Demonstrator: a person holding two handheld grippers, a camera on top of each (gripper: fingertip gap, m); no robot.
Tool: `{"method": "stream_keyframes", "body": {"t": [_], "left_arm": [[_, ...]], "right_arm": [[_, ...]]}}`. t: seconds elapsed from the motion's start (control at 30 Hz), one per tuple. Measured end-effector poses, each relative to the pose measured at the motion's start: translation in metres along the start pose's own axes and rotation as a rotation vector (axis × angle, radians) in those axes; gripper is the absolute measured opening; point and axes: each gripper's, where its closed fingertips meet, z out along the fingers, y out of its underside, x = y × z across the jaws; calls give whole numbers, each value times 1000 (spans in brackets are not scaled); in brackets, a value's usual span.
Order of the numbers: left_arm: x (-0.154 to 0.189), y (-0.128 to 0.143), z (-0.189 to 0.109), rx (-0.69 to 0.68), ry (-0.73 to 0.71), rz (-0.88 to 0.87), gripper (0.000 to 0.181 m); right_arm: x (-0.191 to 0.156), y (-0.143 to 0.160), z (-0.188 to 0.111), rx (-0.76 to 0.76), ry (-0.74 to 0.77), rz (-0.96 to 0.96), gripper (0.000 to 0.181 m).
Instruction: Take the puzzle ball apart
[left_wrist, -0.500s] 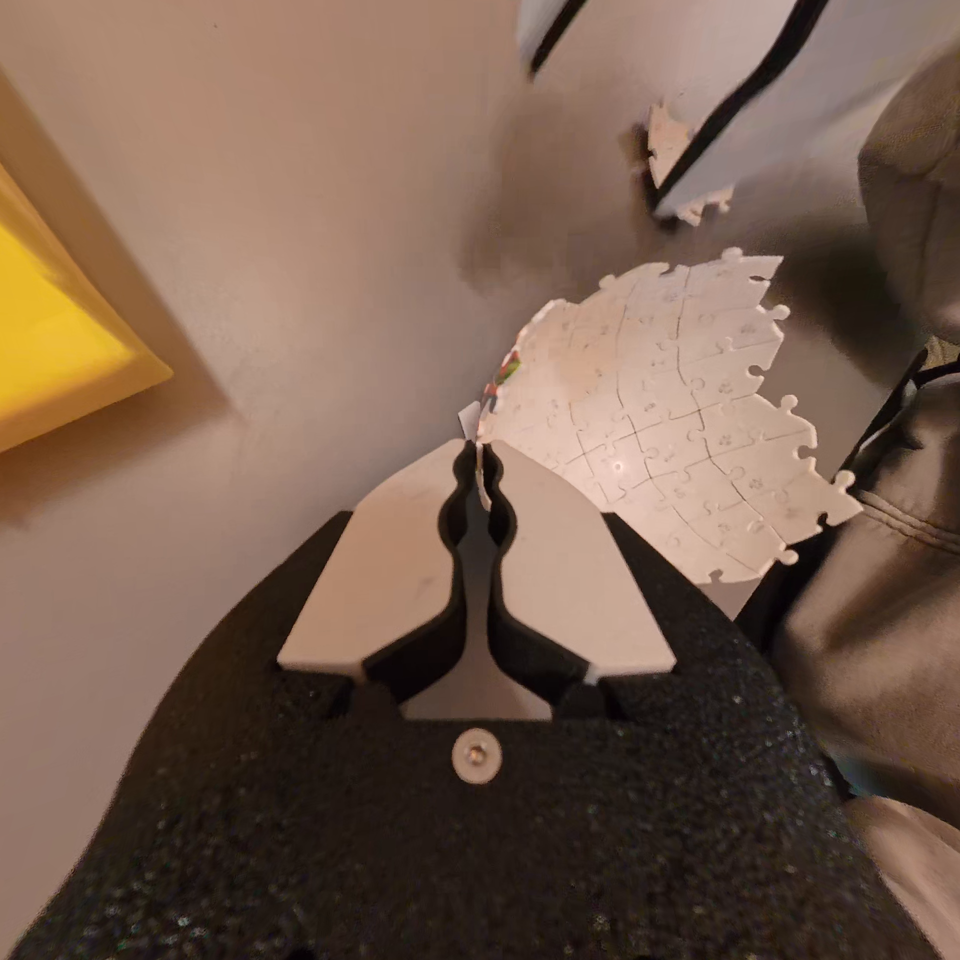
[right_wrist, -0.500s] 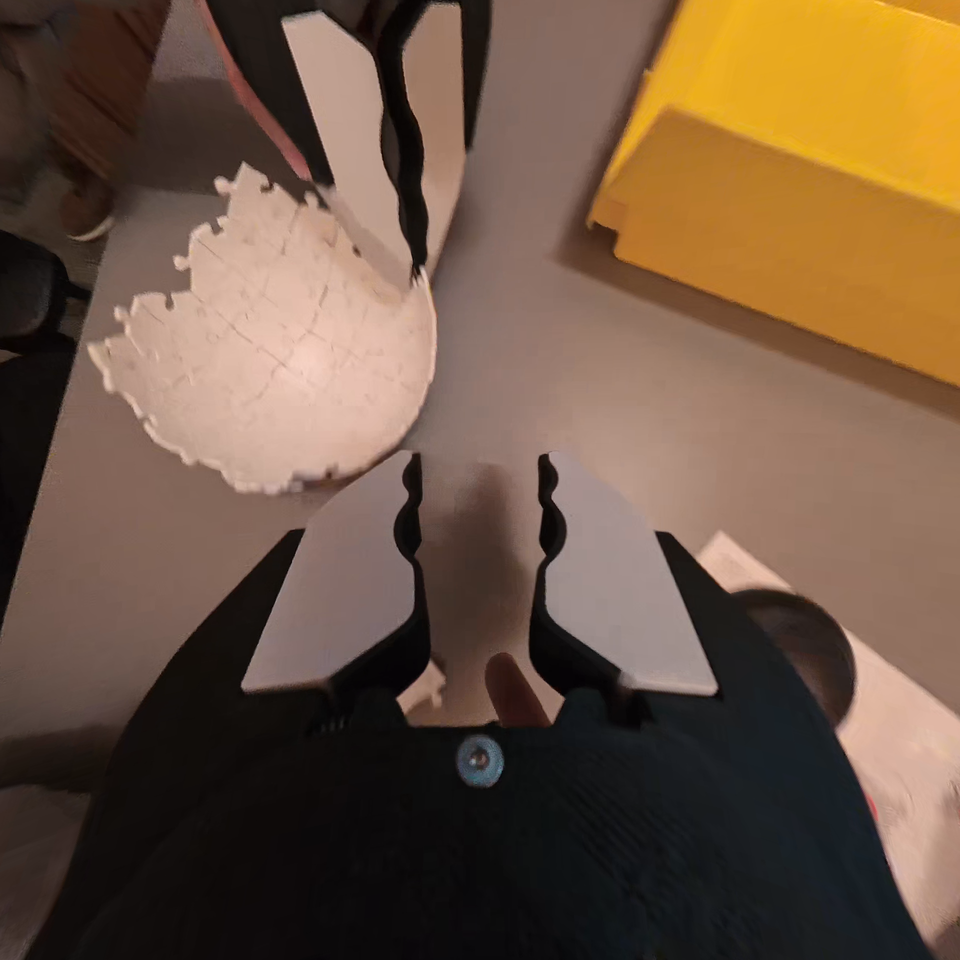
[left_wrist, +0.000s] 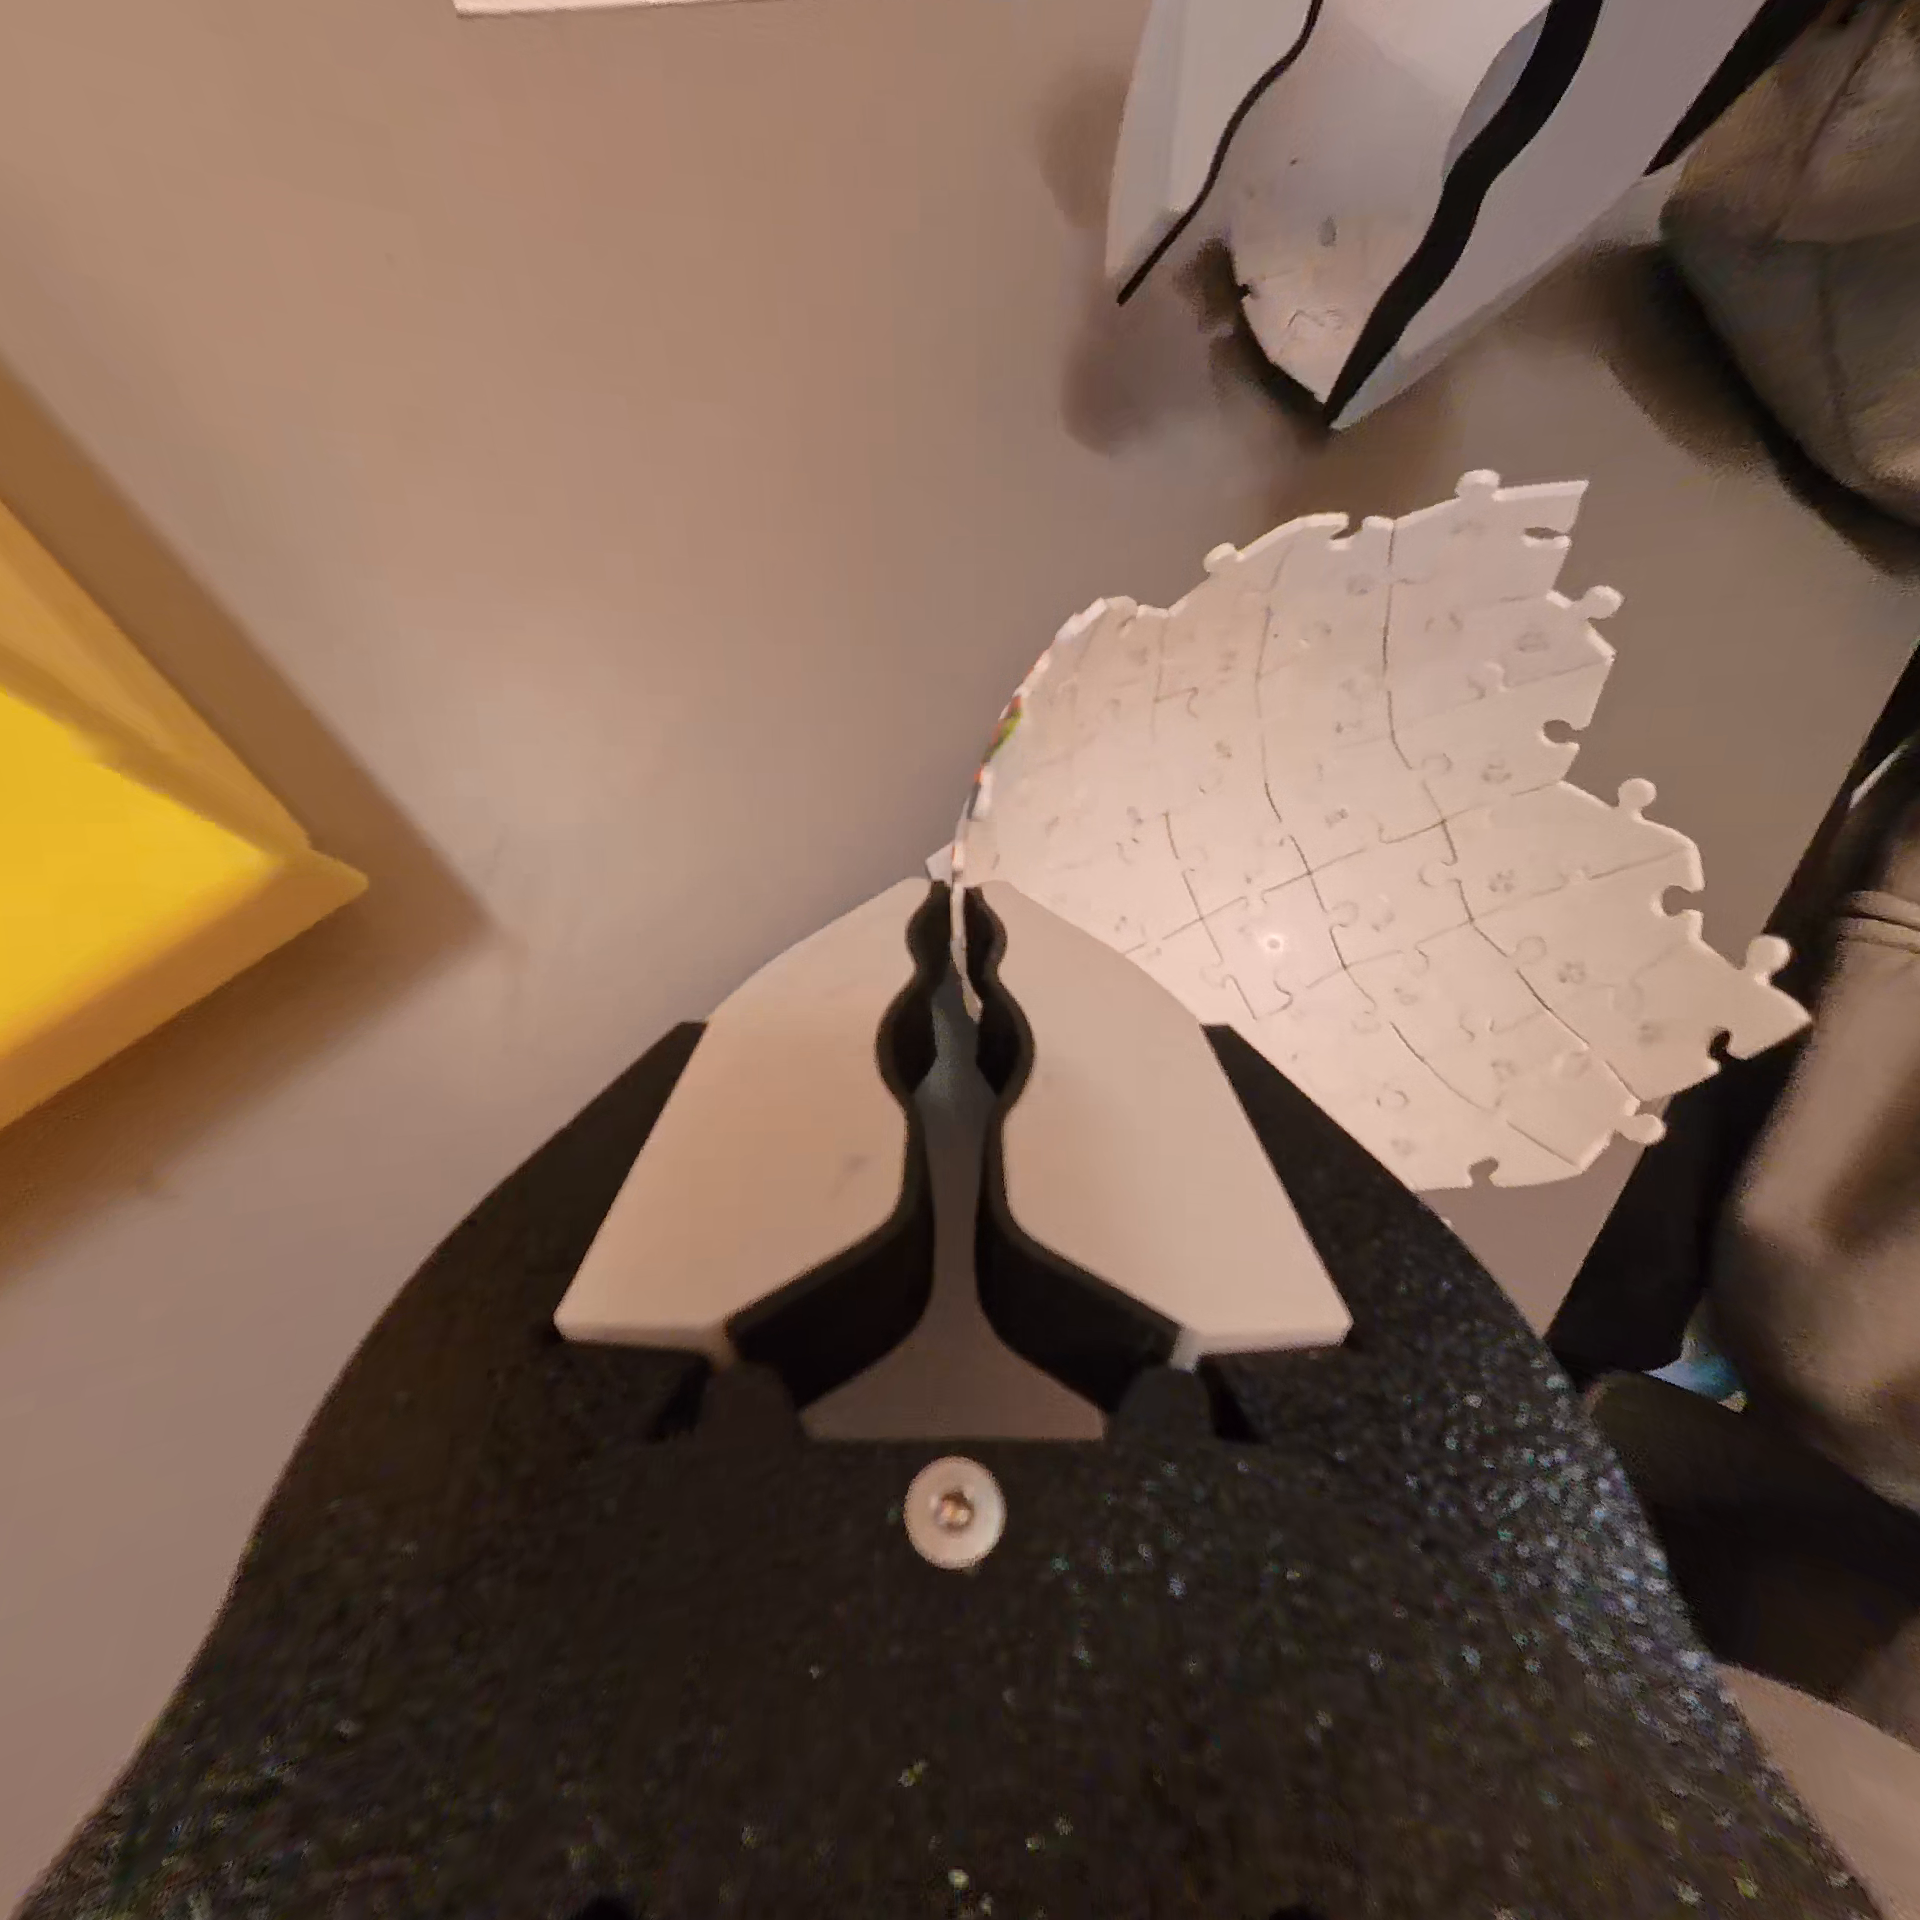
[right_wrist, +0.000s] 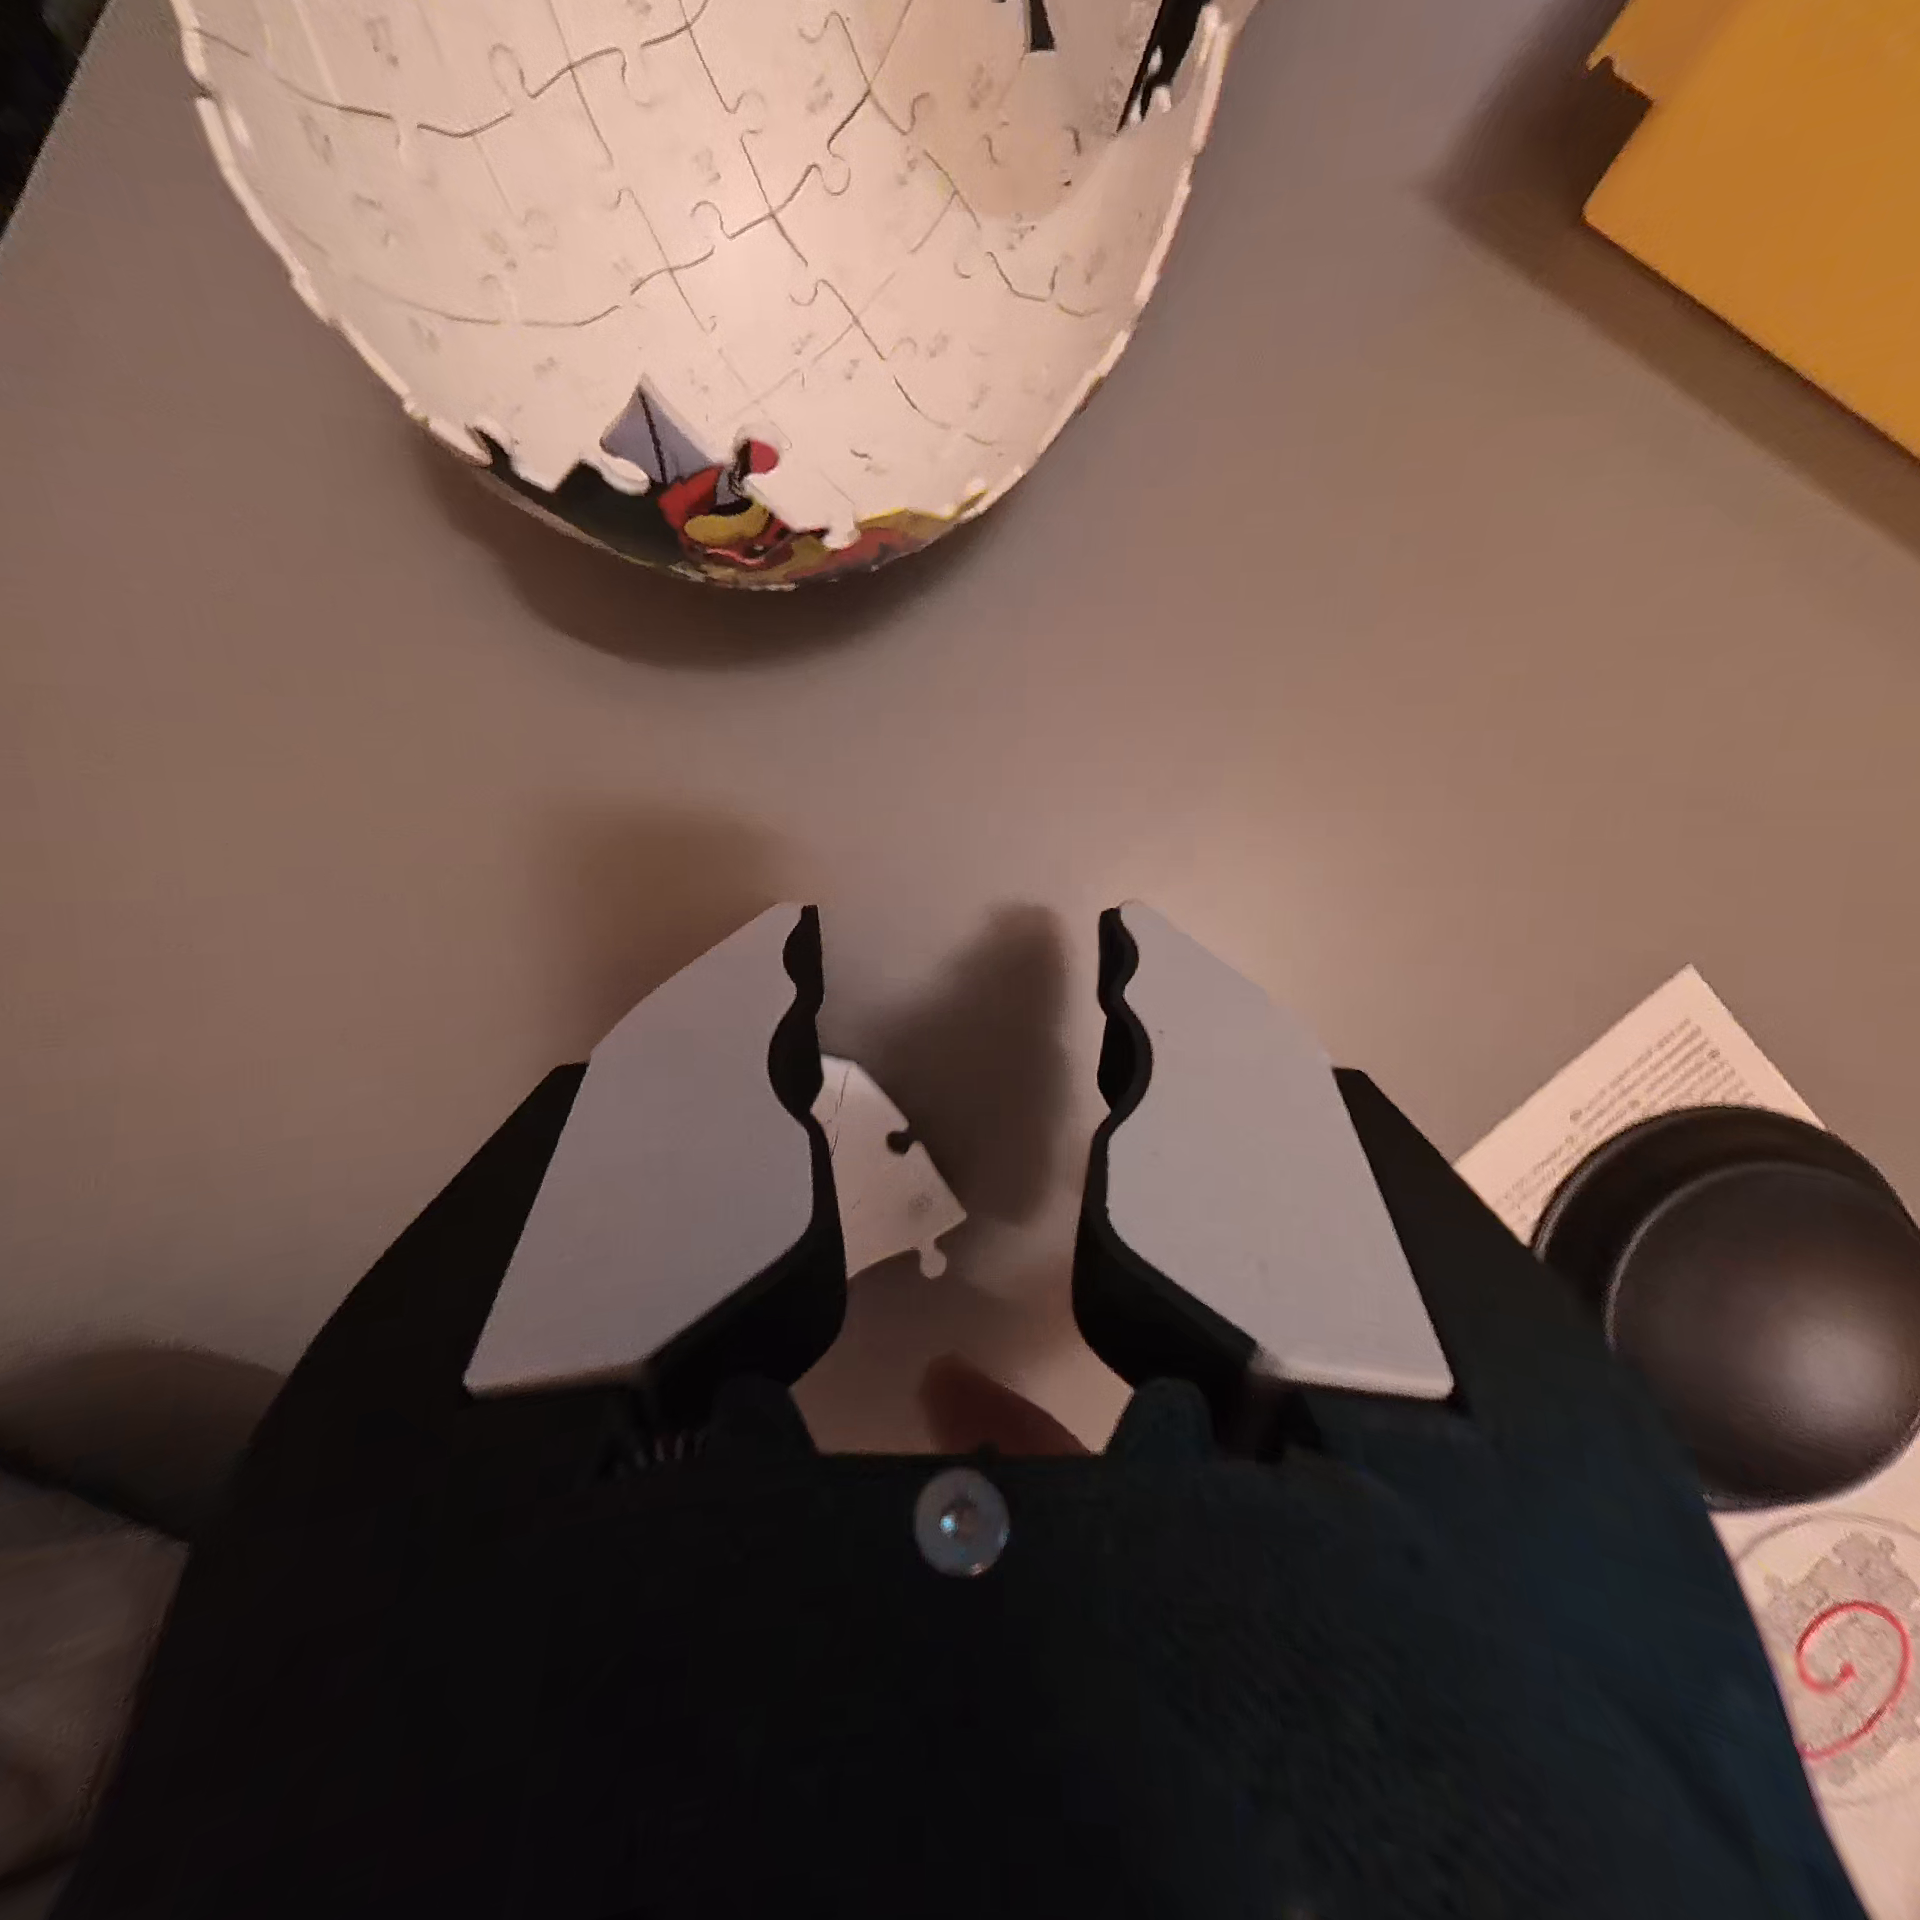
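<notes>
The puzzle ball is a partial shell (left_wrist: 1351, 883), white inside, with a jagged edge of tabs. My left gripper (left_wrist: 961, 904) is shut on its rim and holds it tilted. In the right wrist view the shell (right_wrist: 727, 260) fills the top, with a strip of its coloured outside showing at its lower edge. My right gripper (right_wrist: 961, 925) is open and empty, low over the grey table (right_wrist: 1351, 675). A small white loose puzzle fragment (right_wrist: 883, 1174) lies under it by its left finger. The right gripper also shows in the left wrist view (left_wrist: 1299, 343), over that fragment (left_wrist: 1299, 281).
A yellow bin stands at the left of the left wrist view (left_wrist: 125, 883) and at the top right of the right wrist view (right_wrist: 1766, 260). A black round knob (right_wrist: 1756, 1320) sits on a printed paper sheet (right_wrist: 1621, 1081). A person's clothing (left_wrist: 1818, 1143) is to the right of the shell. The gap from one gripper's tips to the other's is roughly 15 cm. The small white loose puzzle fragment (right_wrist: 883, 1174) lies some 6 cm from my right tips, 20 cm from my left tips.
The right gripper, still open, has moved closer to the shell and the left gripper. The left gripper keeps its hold on the rim.
</notes>
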Motion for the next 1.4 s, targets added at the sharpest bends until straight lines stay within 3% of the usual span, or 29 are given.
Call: {"method": "stream_keyframes", "body": {"t": [0.03, 0.3, 0.67, 1.07, 1.27, 1.4], "left_arm": [[1, -2, 0, 3, 4, 15, 1], [8, -3, -2, -25, 19, 96, 1], [30, 9, -9, -60, 18, 179, 2], [52, 21, -8, -39, -14, 179, 2], [51, 23, -8, -46, -12, 155, 2], [50, 23, -8, -51, 3, 153, 2]], "right_arm": [[-2, 2, -5, 11, 3, 10, 51], [1, 28, -30, 48, 84, 36, 46], [7, -33, 32, 145, -14, -119, 54], [10, -80, 59, 259, 60, -230, 50], [9, -85, 84, 190, -2, -264, 49], [15, -90, 85, 152, -61, -296, 47]]}}
